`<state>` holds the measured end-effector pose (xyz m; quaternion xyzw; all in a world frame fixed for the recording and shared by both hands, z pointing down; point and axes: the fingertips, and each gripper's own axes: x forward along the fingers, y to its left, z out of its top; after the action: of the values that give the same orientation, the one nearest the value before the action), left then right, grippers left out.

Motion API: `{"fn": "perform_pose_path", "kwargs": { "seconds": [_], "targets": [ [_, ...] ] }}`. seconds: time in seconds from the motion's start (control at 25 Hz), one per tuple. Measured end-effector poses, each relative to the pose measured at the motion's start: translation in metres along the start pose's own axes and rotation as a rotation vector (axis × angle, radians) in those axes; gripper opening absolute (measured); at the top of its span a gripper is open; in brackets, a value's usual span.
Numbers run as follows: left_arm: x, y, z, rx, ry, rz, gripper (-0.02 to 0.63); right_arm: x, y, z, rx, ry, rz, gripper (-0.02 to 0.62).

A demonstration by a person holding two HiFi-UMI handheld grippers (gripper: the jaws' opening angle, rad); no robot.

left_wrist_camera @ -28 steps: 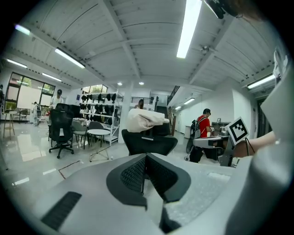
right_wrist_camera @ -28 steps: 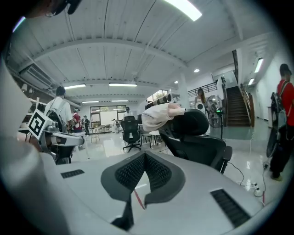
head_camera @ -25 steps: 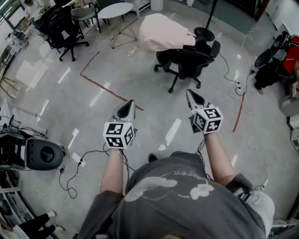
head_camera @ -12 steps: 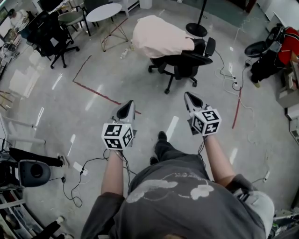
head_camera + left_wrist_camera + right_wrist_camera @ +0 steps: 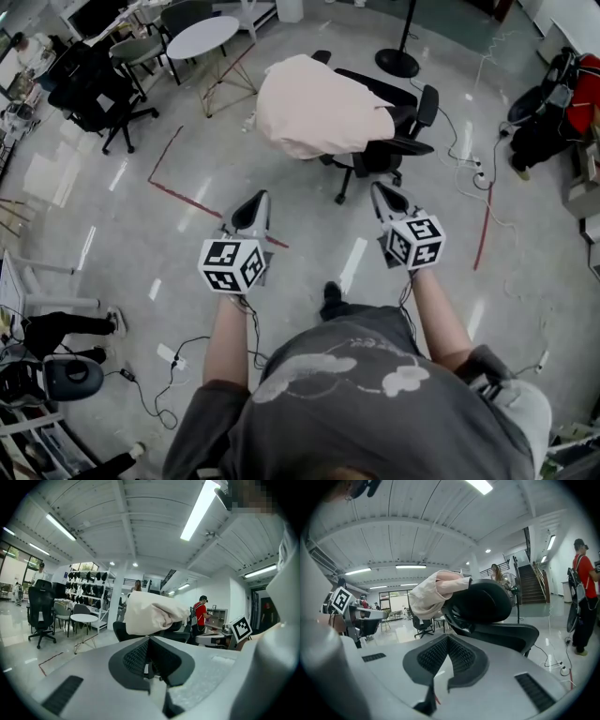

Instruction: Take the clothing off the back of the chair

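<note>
Seen from above, a person stands on a glossy grey floor (image 5: 112, 234) and holds a pair of tongs in each hand, both pointing ahead towards a black office chair (image 5: 398, 141). The clothing (image 5: 319, 108) lies draped over the back of that chair. It is a pale, creamy pink garment of soft cloth, bunched into a rounded heap with loose folds. It covers the top of the backrest and hangs down on its far side, away from the seat. It shows no print or pattern.

The left tongs (image 5: 253, 210) are closed, the dark ribbed pads pressed together with nothing between them. In the left gripper view the clothing (image 5: 150, 613) sits beyond the tips, well apart from them. The right tongs (image 5: 385, 198) are likewise closed and empty. In the right gripper view the clothing (image 5: 433, 595) spills over the curved black top of the backrest, with a sleeve-like fold along its upper edge. Neither pair of tongs touches the chair or the garment. A red tape line (image 5: 187, 199) runs across the floor between the person and the chair.
</note>
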<state>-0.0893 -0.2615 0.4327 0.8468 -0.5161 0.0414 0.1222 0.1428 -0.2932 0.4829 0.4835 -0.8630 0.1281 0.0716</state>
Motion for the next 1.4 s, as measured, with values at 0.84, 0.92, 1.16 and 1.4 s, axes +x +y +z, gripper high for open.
{"fn": "perform_pose_path", "kwargs": {
  "seconds": [0.84, 0.92, 1.16, 1.4],
  "targets": [
    [0.075, -0.002, 0.052, -0.006, -0.083, -0.177, 0.528, 0.050, -0.048, 0.009, -0.013, -0.009, 0.023, -0.008],
    [0.082, 0.004, 0.058, -0.006, -0.077, -0.187, 0.535, 0.051, -0.048, 0.008, -0.006, -0.001, 0.002, -0.008],
    [0.107, 0.009, 0.069, -0.051, -0.037, -0.305, 0.557, 0.042, -0.051, 0.005, 0.024, -0.004, -0.086, -0.009],
    [0.137, 0.003, 0.076, -0.061, 0.064, -0.415, 0.558, 0.035, -0.048, 0.006, 0.048, 0.011, -0.167, -0.009]
  ]
}}
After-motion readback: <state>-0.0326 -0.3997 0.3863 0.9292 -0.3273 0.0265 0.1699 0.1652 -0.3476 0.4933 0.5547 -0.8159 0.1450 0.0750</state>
